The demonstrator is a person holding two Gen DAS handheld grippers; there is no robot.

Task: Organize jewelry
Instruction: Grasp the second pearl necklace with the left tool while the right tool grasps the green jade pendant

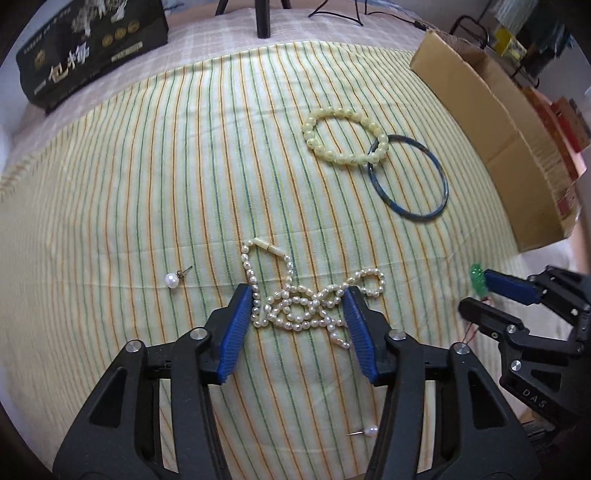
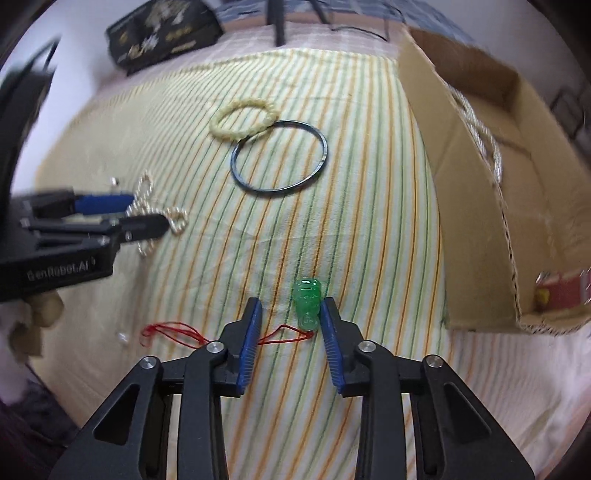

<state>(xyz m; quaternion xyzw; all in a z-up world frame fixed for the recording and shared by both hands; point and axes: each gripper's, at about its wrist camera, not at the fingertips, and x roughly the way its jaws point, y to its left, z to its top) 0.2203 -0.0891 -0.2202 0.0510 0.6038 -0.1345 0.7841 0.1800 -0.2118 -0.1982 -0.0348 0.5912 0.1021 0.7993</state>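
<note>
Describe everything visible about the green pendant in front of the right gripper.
The green pendant is a small, glossy, translucent carved piece, like jade or glass. It lies on the striped cloth, its lower end tied to a thin red cord trailing left. It sits between the right gripper's open fingers, against the right-hand finger and apart from the other.

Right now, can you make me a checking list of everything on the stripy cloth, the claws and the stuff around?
Surface: striped cloth, wrinkled.
Job's things: pearl necklace heaped; bead bracelet overlapping blue bangle; green pendant on red cord; two pearl pins.
Clutter: nothing seen.
Claws: left claw open around the necklace; right claw open, one pad beside the pendant.
Cables: black wire behind the cloth.
Surroundings: cardboard box, rope inside; dark box.
</note>
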